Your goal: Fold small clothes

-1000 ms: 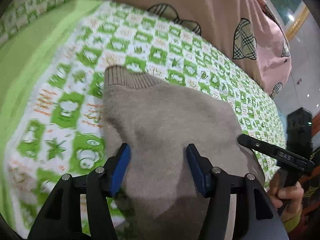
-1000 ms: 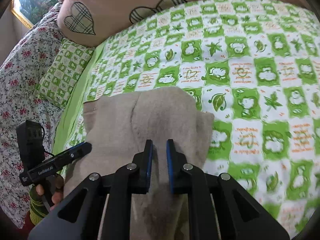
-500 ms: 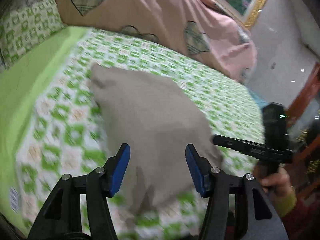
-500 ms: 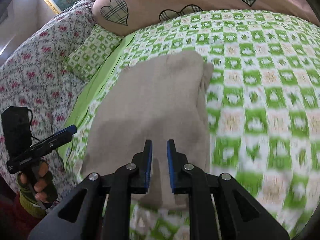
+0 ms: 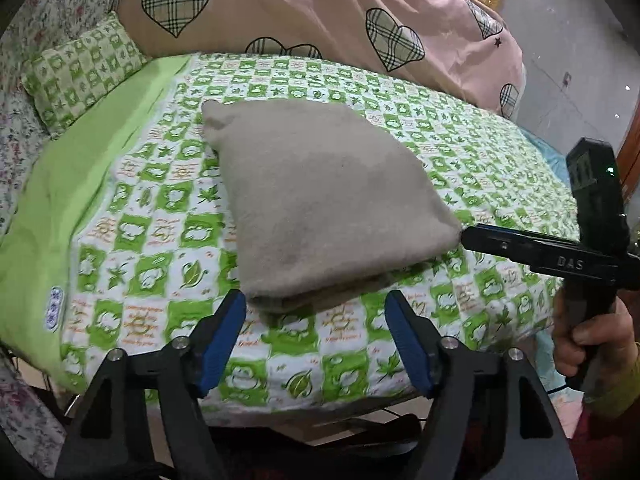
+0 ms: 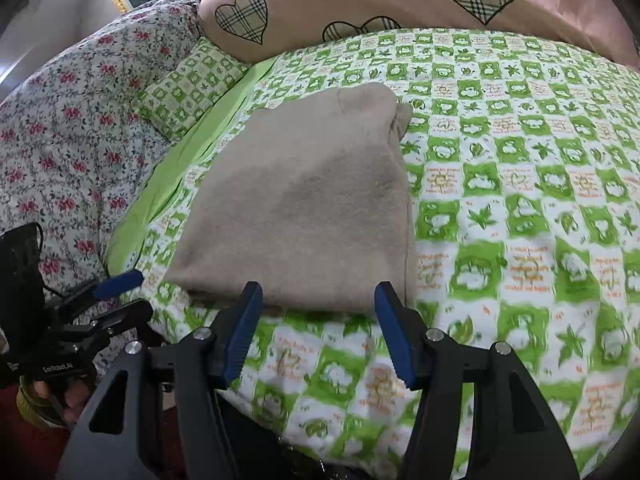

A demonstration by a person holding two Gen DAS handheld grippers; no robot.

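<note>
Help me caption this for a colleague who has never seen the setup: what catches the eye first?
A folded beige garment lies in the middle of the green-and-white checked bedsheet. Nearest each camera, the left gripper and right gripper hang just short of its near edge, jaws opening, nothing between them. A pink heart-print quilt is bunched along the far side.

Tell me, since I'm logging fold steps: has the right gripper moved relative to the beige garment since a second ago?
Yes. The right gripper has drawn back off the beige garment toward the bedsheet's near edge, jaws opening, nothing between them.

Both grippers let go of the folded sweater (image 5: 320, 200) and backed off.
</note>
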